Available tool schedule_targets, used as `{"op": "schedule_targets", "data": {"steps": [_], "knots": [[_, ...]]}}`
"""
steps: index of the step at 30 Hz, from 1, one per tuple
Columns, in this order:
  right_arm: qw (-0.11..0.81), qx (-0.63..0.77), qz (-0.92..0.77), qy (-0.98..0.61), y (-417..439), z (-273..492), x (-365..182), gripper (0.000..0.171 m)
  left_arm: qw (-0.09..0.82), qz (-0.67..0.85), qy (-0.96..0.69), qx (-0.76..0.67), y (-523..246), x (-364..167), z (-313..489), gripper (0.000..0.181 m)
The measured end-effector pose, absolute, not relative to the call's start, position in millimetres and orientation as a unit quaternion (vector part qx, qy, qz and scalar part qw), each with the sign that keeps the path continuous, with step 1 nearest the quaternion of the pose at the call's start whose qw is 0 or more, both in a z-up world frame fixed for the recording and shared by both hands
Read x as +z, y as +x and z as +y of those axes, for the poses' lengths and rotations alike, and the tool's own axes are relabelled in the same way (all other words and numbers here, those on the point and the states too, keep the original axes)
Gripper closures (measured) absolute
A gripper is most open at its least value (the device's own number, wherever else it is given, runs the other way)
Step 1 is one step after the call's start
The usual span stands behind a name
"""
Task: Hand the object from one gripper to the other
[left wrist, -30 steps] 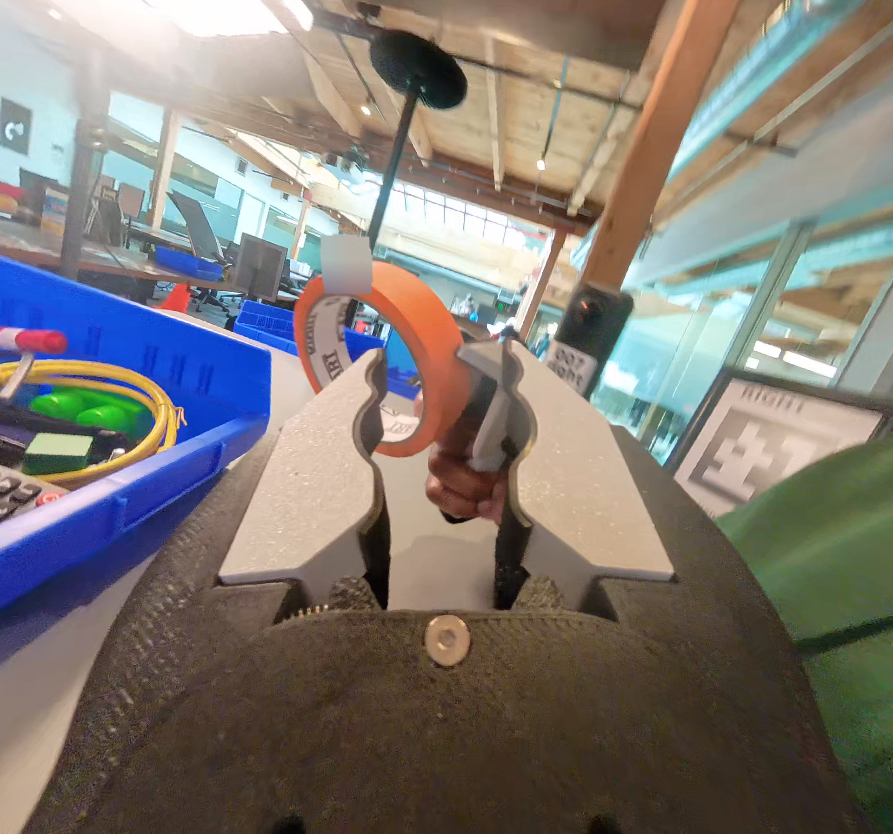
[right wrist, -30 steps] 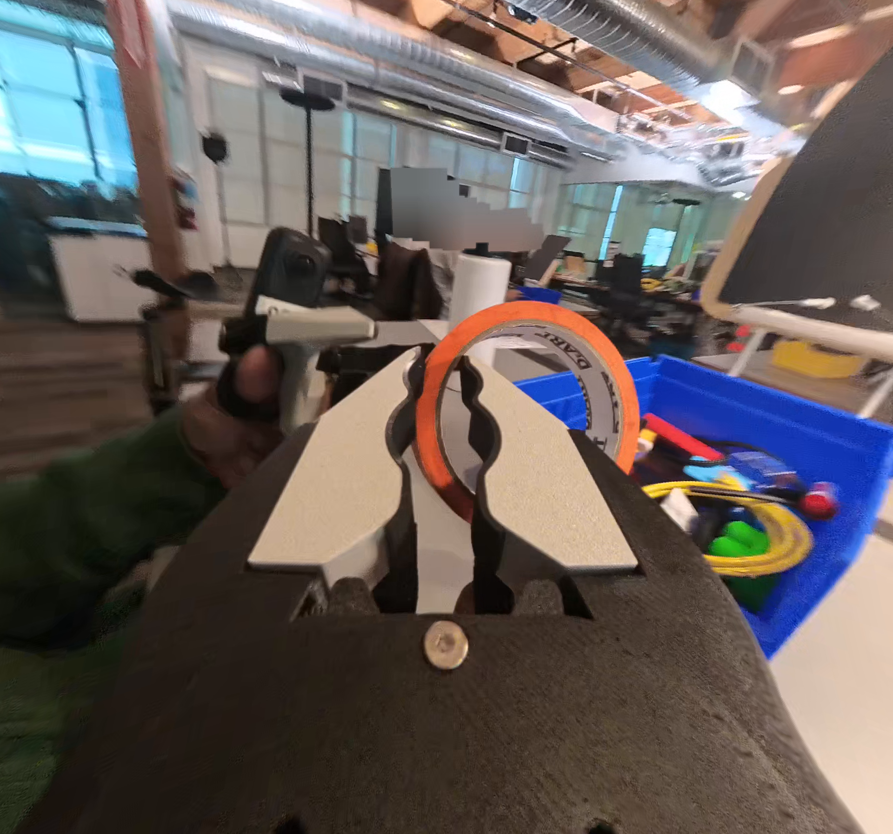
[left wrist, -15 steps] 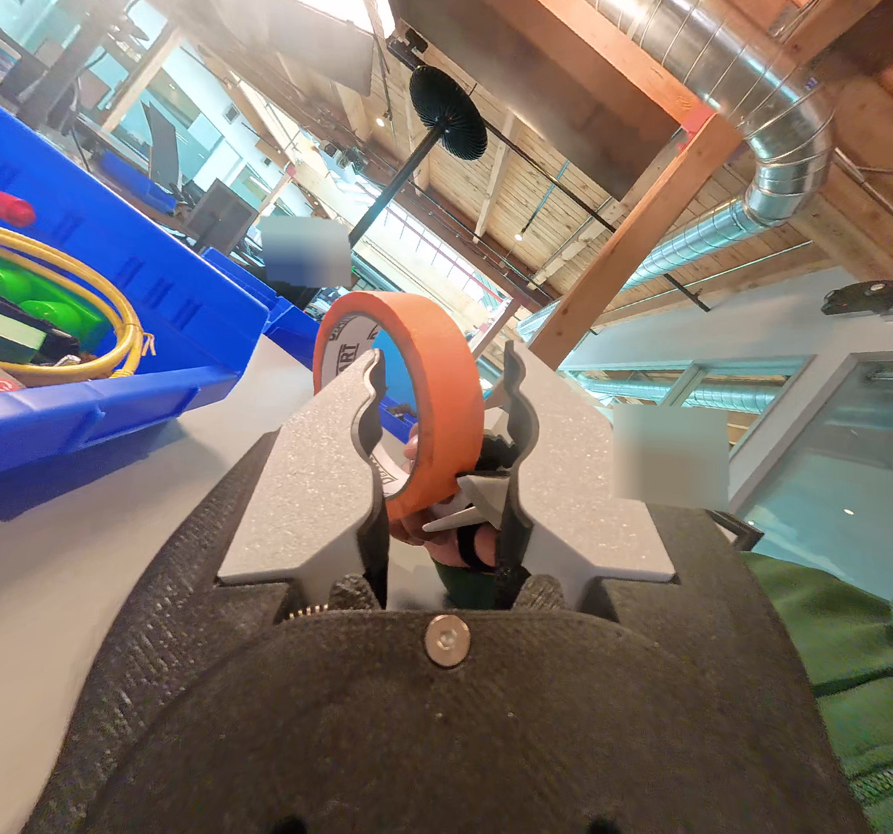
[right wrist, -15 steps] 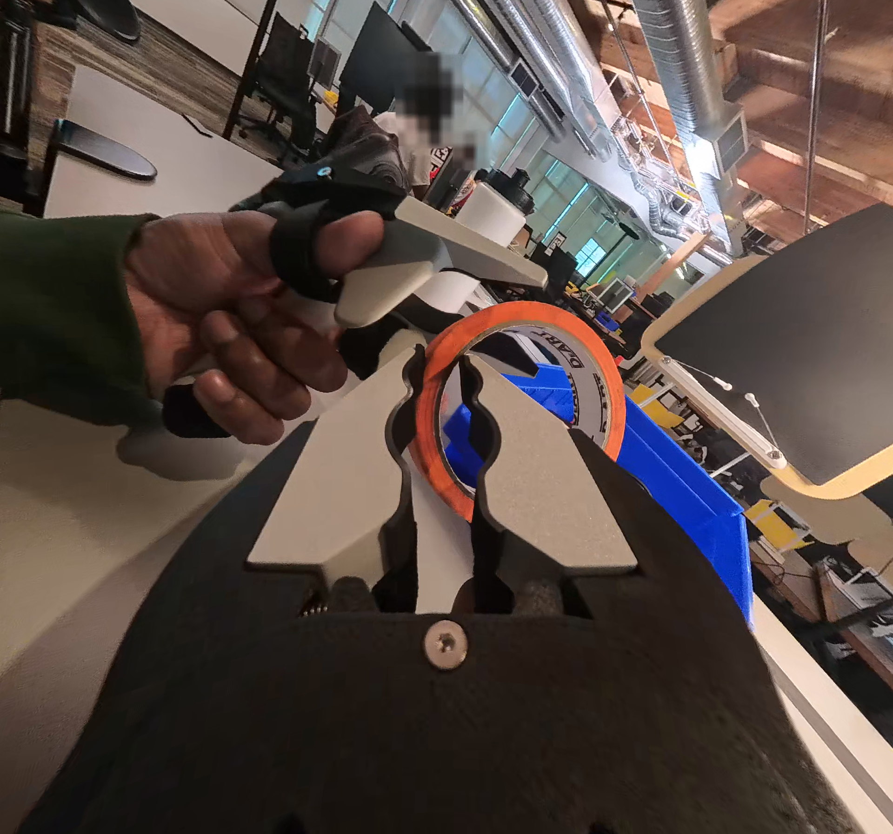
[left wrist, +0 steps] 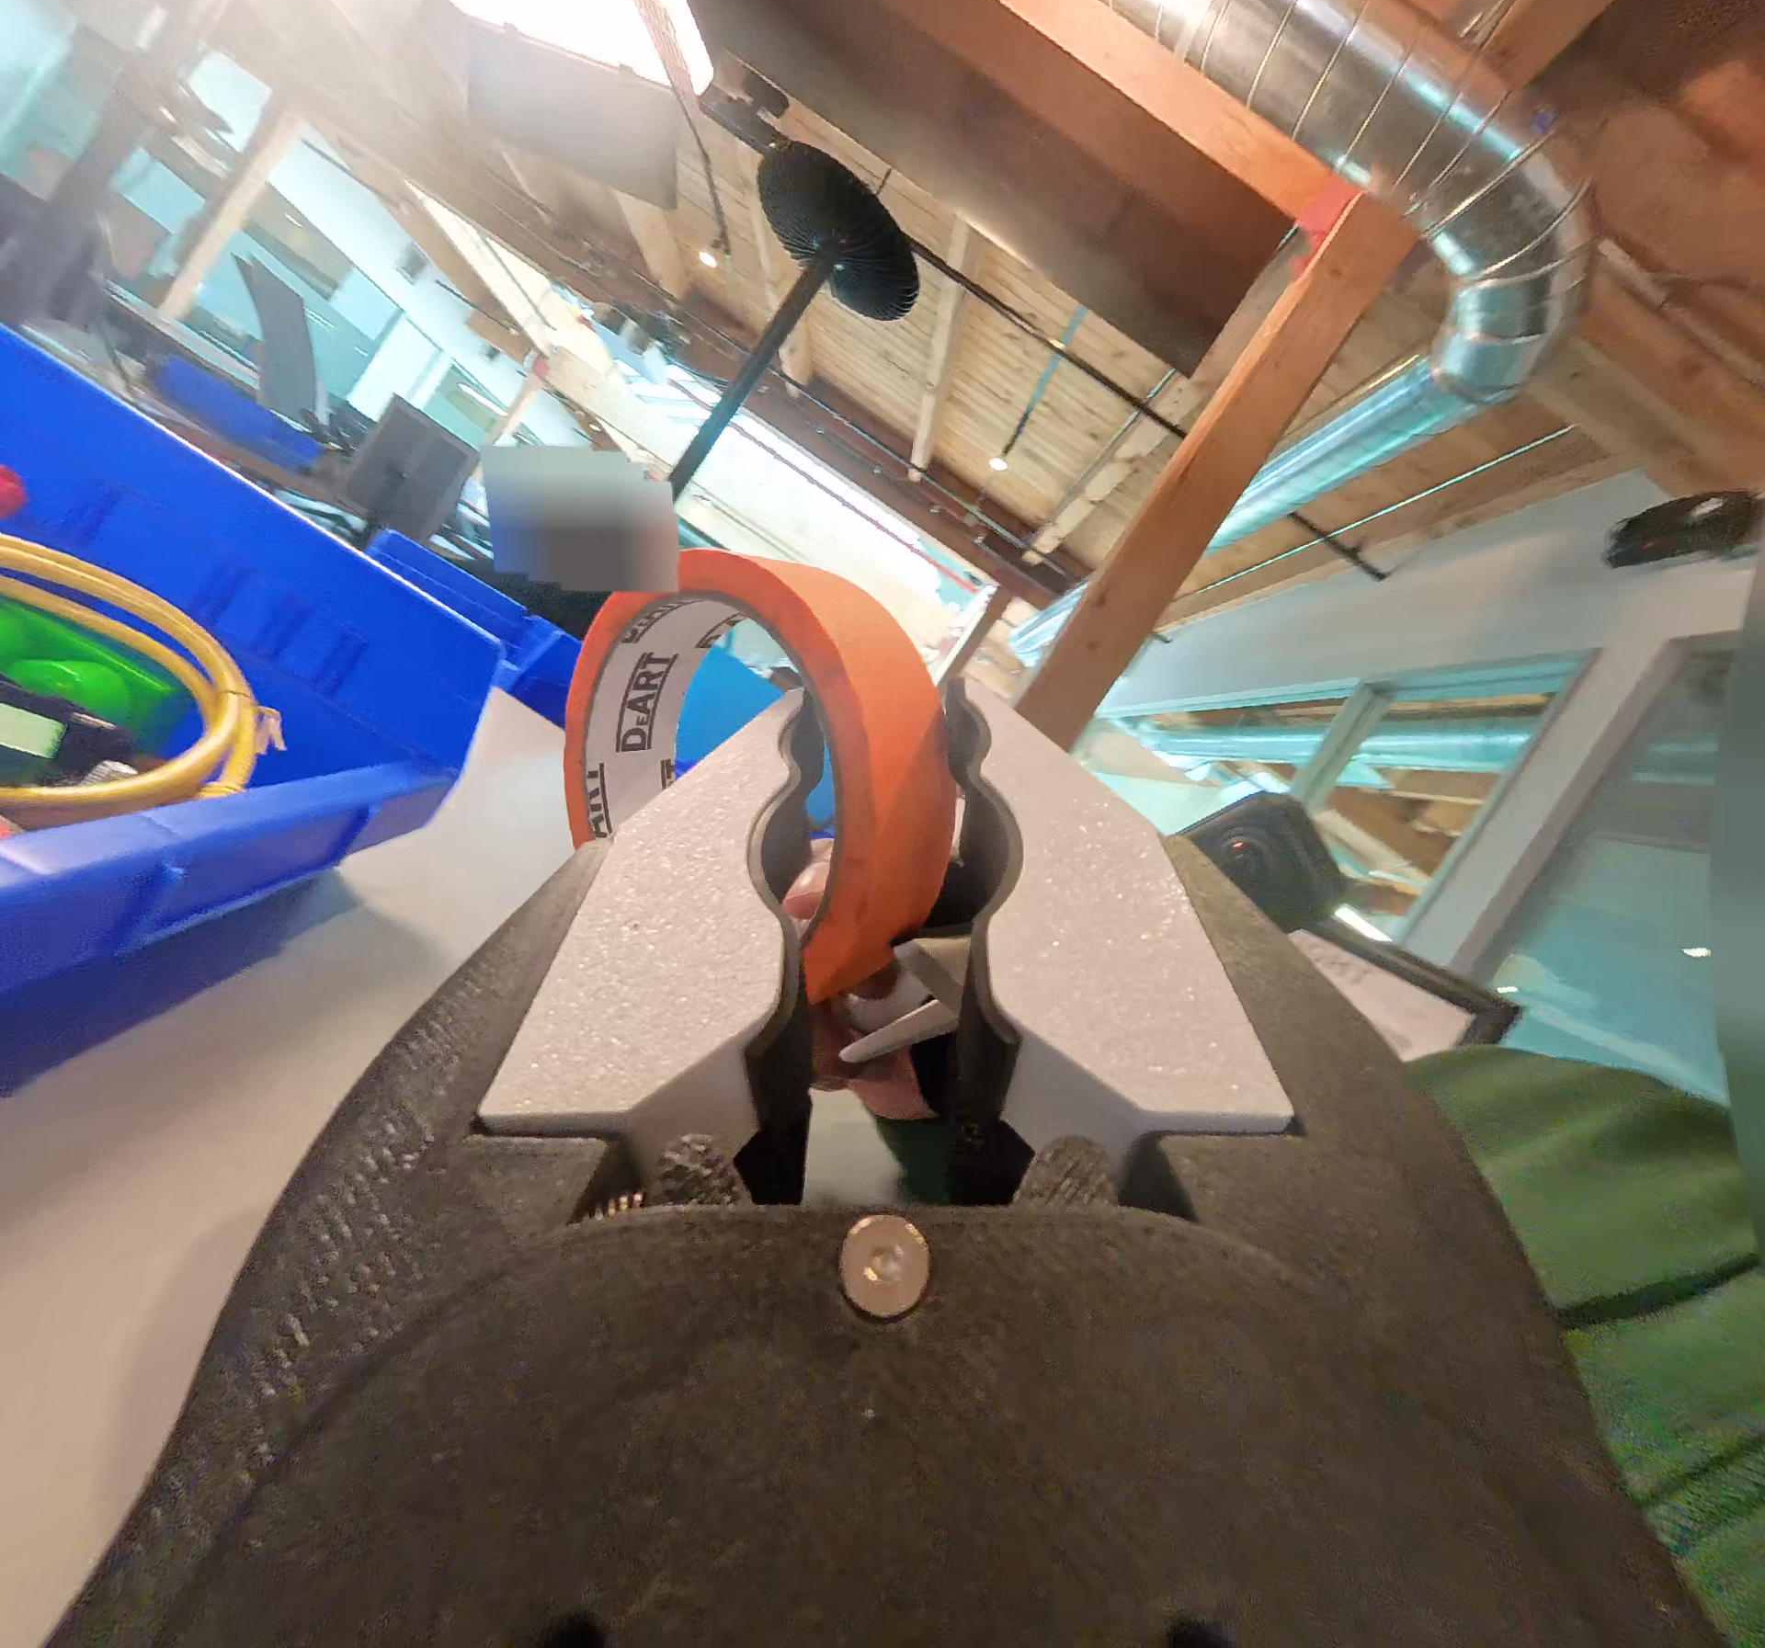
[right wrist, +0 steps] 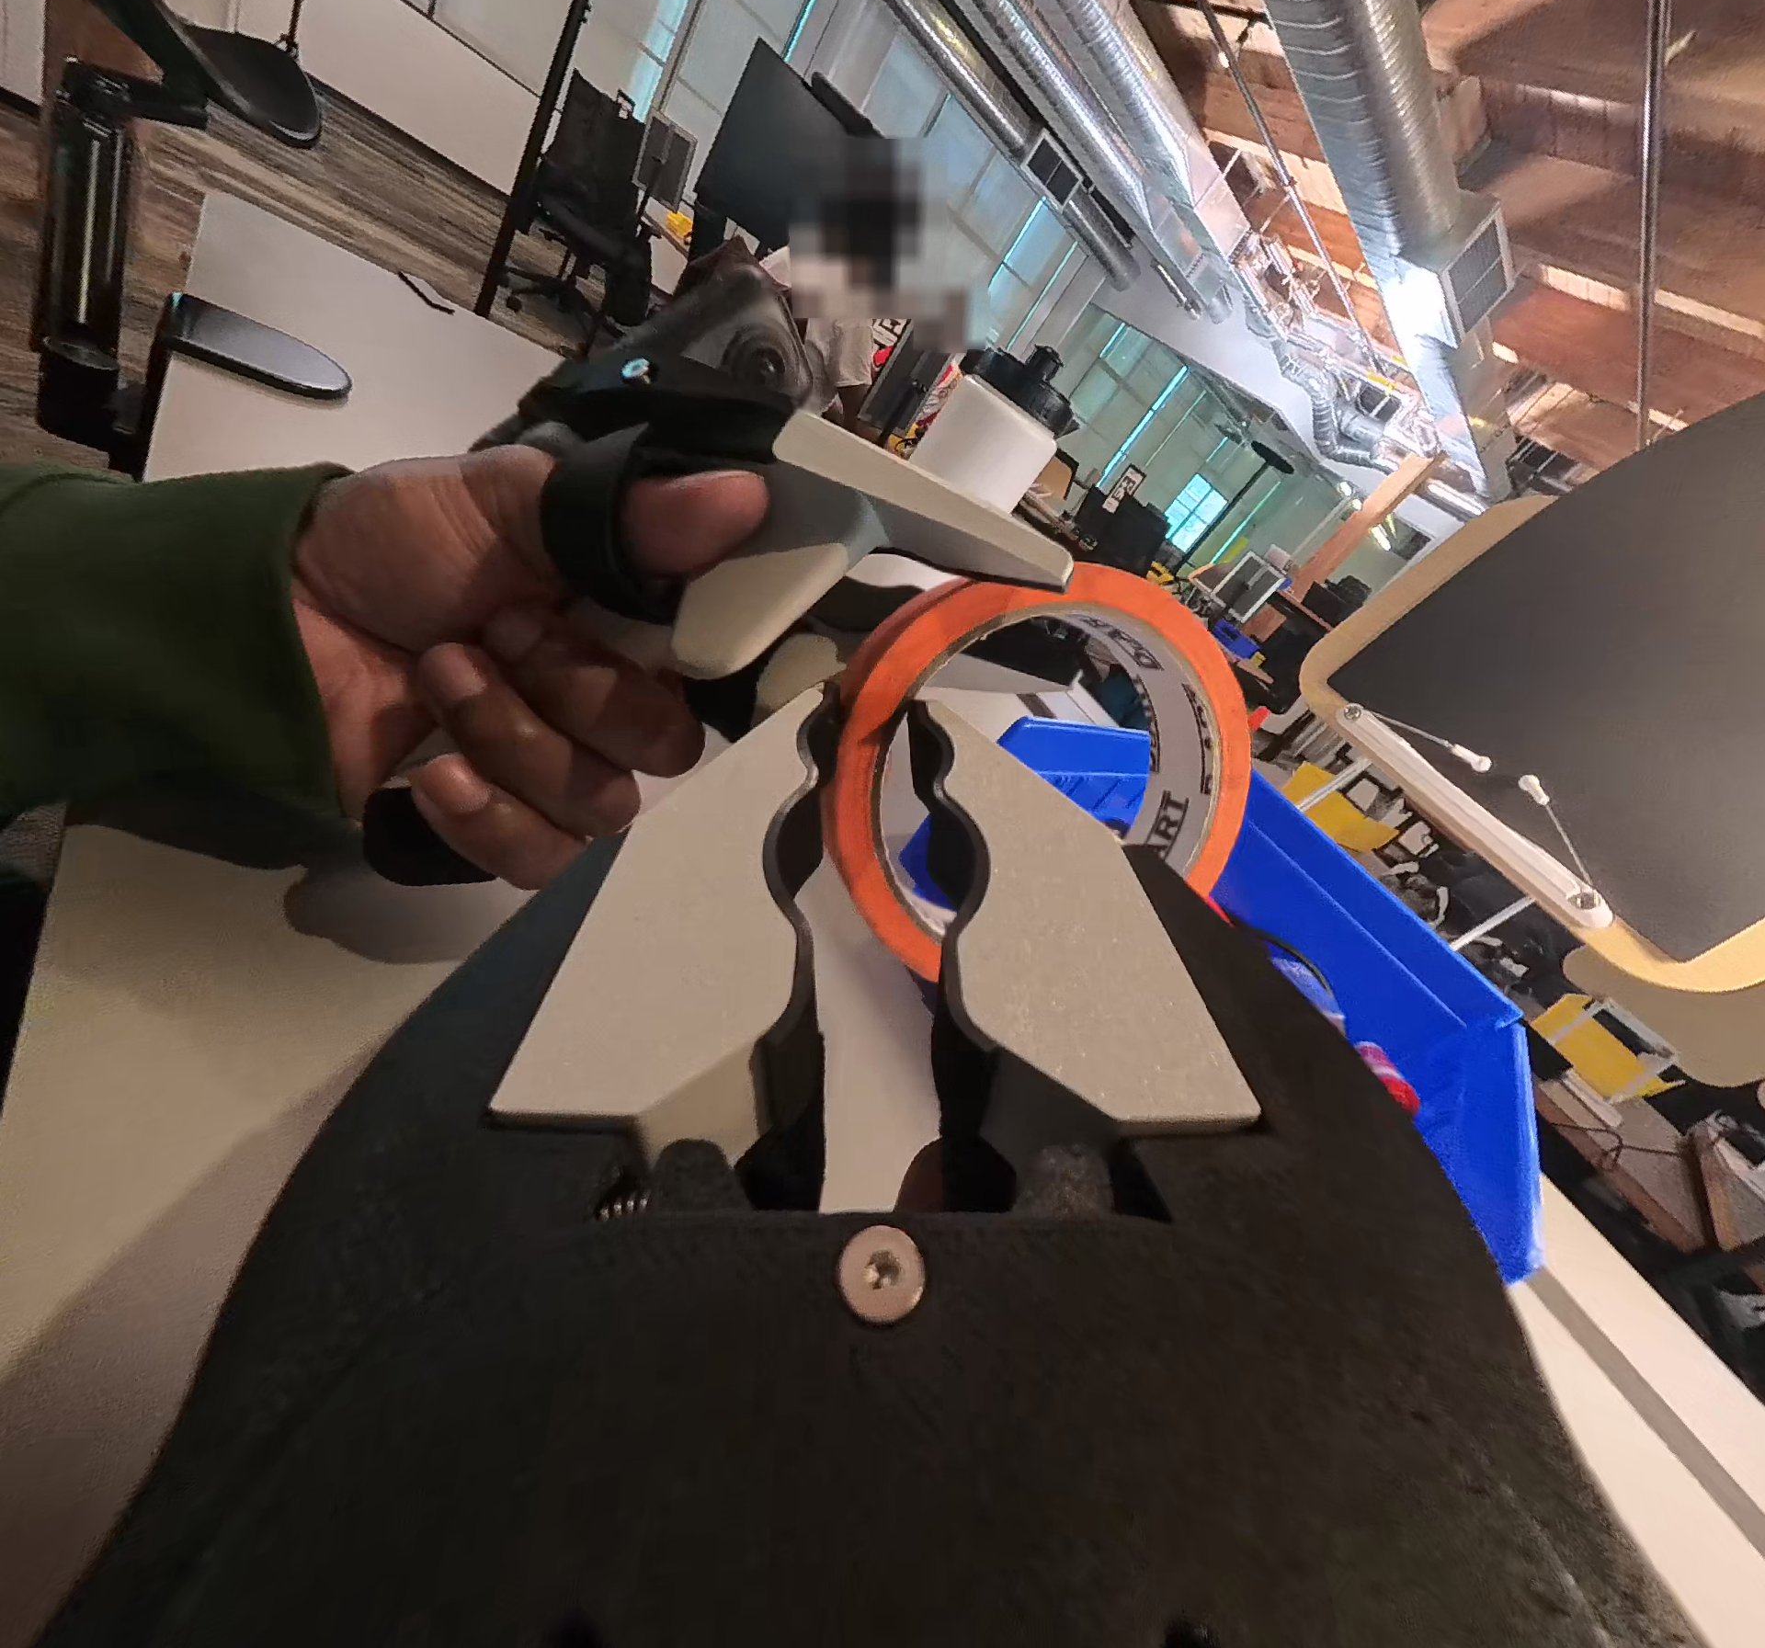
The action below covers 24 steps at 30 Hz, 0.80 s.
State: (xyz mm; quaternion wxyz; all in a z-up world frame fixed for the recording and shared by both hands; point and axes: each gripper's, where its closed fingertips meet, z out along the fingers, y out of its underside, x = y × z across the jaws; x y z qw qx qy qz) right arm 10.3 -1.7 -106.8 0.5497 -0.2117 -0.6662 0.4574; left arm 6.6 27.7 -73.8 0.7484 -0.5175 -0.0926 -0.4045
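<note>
i see the blue plastic bin (right wrist: 1356, 924) beside my white table (left wrist: 115, 1220). my left gripper (left wrist: 874, 733) has moved in to straddle the orange roll of masking tape (left wrist: 883, 771), not visibly clamping; my right gripper (right wrist: 874, 724) still pinches its wall, so the handover's midway. the core carries printed lettering.
</note>
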Motion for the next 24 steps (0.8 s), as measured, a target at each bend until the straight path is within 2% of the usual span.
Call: {"op": "schedule_targets", "data": {"steps": [4,11,14,17,20,23,24], "knots": [[0.512,0.504,-0.642,-0.266,9,10,-101,0.153,0.787,-0.084,-0.555,-0.256,-4,-74,29,0.156],[0.291,0.732,-0.518,-0.333,28,29,-65,0.128,0.810,0.003,-0.586,0.015,4,-66,31,0.157],[0.214,0.783,-0.475,-0.340,33,35,-58,0.117,0.807,0.060,-0.582,0.078,19,-64,33,0.157],[0.175,0.803,-0.460,-0.336,36,34,-55,0.114,0.798,0.118,-0.585,0.088,40,-68,38,0.156],[0.160,0.815,-0.443,-0.339,36,37,-53,0.117,0.777,0.165,-0.598,0.105,54,-78,44,0.156],[0.178,0.815,-0.434,-0.340,37,43,-51,0.138,0.766,0.194,-0.604,0.105,65,-85,48,0.156],[0.192,0.811,-0.437,-0.337,37,43,-51,0.140,0.768,0.194,-0.602,0.100,66,-84,48,0.156]]}}
